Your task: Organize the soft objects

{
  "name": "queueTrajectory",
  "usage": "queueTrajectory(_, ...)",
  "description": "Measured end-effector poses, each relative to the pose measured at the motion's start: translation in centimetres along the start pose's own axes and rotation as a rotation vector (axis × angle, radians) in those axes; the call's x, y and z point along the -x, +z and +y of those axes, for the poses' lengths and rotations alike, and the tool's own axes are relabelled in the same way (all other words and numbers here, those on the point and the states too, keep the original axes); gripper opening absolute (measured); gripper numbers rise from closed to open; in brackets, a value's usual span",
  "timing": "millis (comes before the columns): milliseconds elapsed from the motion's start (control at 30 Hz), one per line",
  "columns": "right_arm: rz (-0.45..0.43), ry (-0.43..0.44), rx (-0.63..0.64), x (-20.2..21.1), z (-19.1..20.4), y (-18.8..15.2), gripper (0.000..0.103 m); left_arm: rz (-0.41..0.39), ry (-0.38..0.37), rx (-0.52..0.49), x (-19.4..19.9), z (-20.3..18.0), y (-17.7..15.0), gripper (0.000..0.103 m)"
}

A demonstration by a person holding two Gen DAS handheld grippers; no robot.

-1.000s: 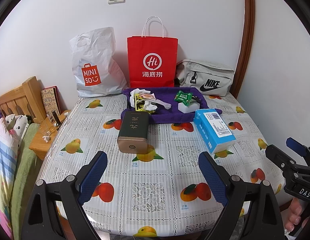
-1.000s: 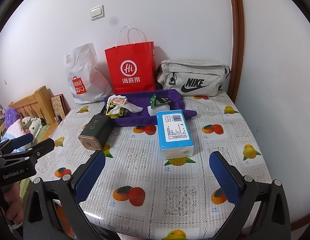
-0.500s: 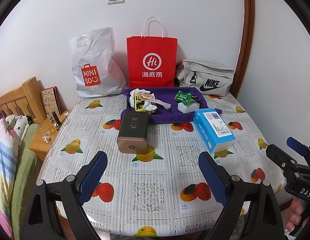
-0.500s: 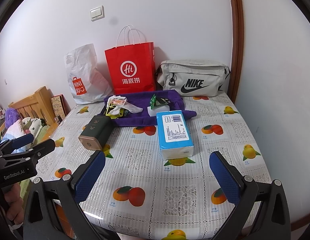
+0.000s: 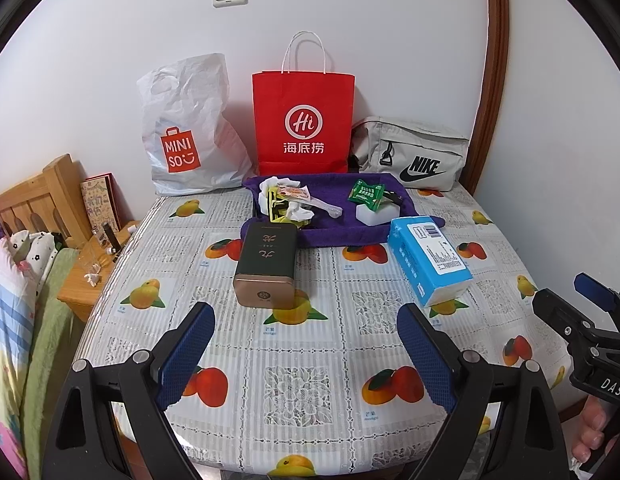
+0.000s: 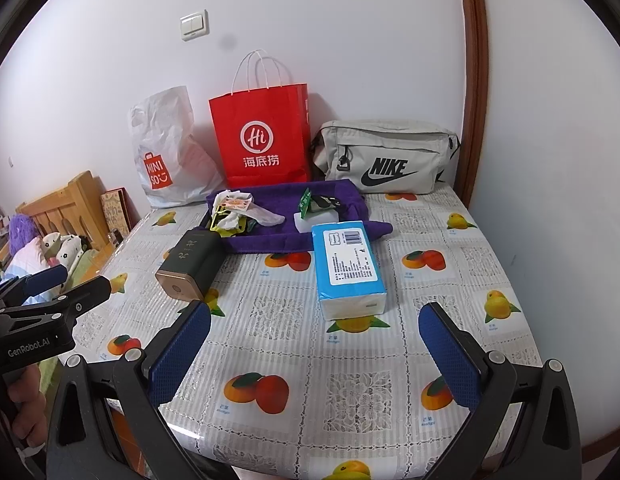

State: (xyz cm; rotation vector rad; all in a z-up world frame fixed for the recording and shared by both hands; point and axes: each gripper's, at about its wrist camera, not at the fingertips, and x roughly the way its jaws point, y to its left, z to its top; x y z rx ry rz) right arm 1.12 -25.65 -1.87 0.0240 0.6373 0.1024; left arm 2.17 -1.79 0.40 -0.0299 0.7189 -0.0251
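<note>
I am holding both hand-held grippers, left (image 5: 306, 354) and right (image 6: 316, 354), apart and empty; the tissue pack (image 6: 348, 266) risks crushing under a hard squeeze.

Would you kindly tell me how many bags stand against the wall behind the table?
3: white plastic bag on the left, red paper bag in the middle, grey Nike bag on the right.
</note>
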Motion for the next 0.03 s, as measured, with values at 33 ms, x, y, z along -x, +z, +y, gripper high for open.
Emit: queueTrajectory(33, 0.003, -0.003, 0.001, -0.24, 0.04, 0.05, 0.102, 0.002, 0.0, -0.001, 0.0, -0.01, -0.1, 0.093)
